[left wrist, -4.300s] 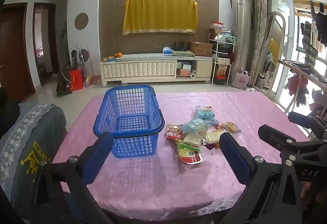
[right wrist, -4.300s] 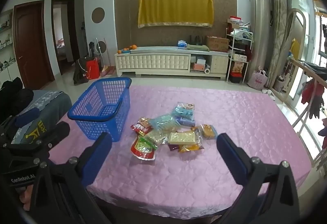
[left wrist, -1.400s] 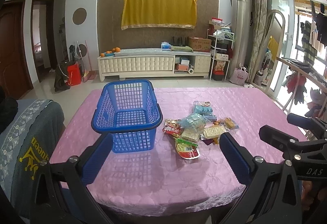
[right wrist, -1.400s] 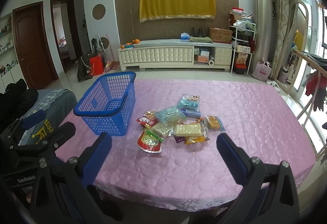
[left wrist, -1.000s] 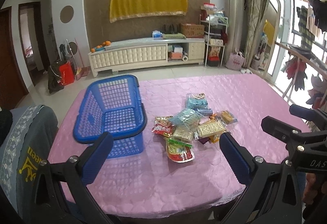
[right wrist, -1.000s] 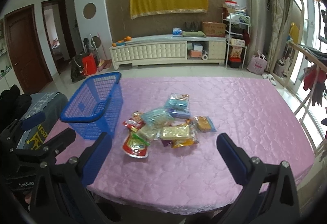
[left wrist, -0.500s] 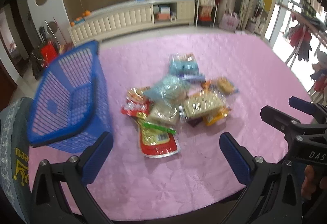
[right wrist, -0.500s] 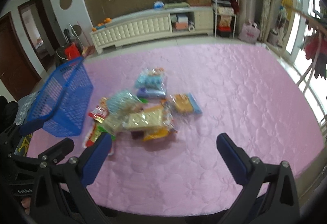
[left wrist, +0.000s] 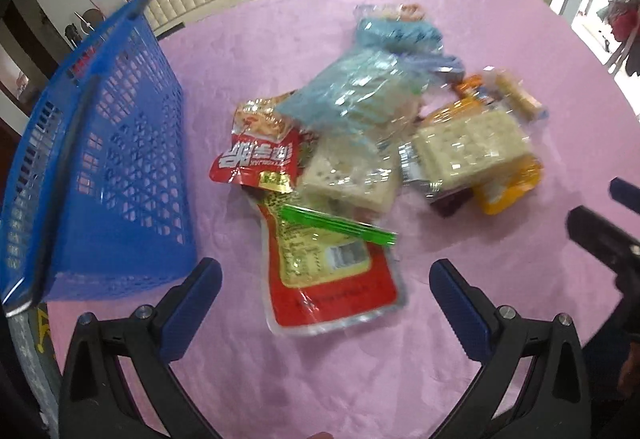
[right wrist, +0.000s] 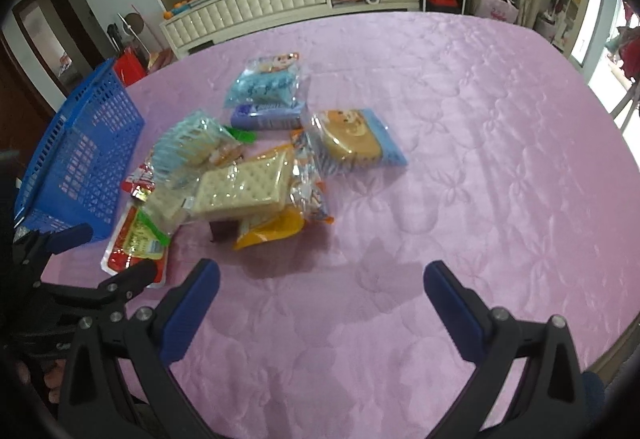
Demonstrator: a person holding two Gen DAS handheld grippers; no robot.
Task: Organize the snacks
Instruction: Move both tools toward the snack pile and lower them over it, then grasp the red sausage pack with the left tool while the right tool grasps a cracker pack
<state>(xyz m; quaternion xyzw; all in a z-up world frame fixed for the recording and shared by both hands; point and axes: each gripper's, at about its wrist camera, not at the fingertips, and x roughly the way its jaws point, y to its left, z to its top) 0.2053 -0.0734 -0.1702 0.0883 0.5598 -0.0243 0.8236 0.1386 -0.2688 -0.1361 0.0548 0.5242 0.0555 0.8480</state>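
A pink-clothed surface (right wrist: 480,143) carries a blue basket (left wrist: 108,167) at its left edge, with the snack pile (right wrist: 248,155) just beside it. The left gripper (left wrist: 326,279) hovers over a red pouch (left wrist: 328,271), jaws wide and empty. The right gripper (right wrist: 322,279) hangs over bare cloth, jaws wide too.
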